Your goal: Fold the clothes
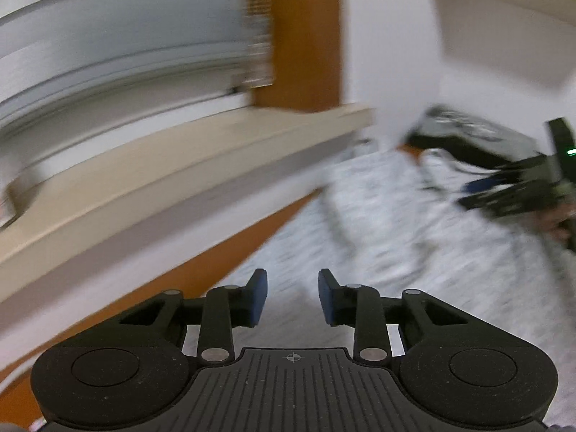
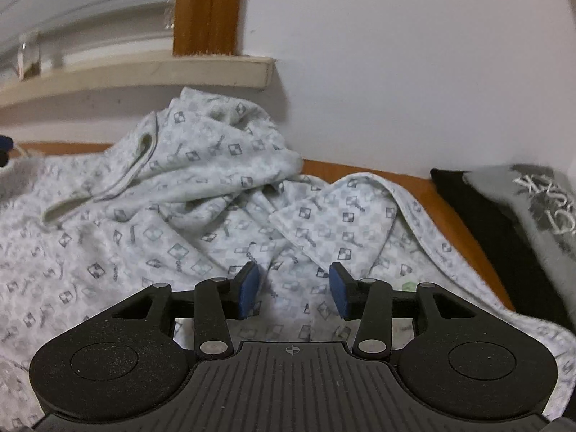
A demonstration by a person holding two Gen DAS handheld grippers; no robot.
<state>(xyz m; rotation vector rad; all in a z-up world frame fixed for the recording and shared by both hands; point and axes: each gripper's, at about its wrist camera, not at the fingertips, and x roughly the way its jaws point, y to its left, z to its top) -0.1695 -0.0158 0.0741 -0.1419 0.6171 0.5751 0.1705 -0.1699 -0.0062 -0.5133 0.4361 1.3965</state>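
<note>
- Garment point(image 2: 151, 216), pale with checker print: rumpled on orange surface point(image 2: 424, 183) against wall, sleeve point(image 2: 334, 216) doubled over toward right.
- Right gripper point(image 2: 293, 289): jaws apart, empty, low over cloth; sleeve directly ahead, nearer this hand.
- Left gripper point(image 1: 292, 297): jaws apart, empty, over garment's left part; view blurred.
- Fold state: early or mid-fold, undetermined.
- Dark folded pile point(image 2: 504, 223): just beside, right.

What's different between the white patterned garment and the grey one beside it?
The patterned garment is white with small checked squares all over; the grey garment is plain apart from pale lettering. The patterned garment lies spread and rumpled; the grey garment sits in a compact stack on something black. Both lie on the orange surface by the wall.
</note>
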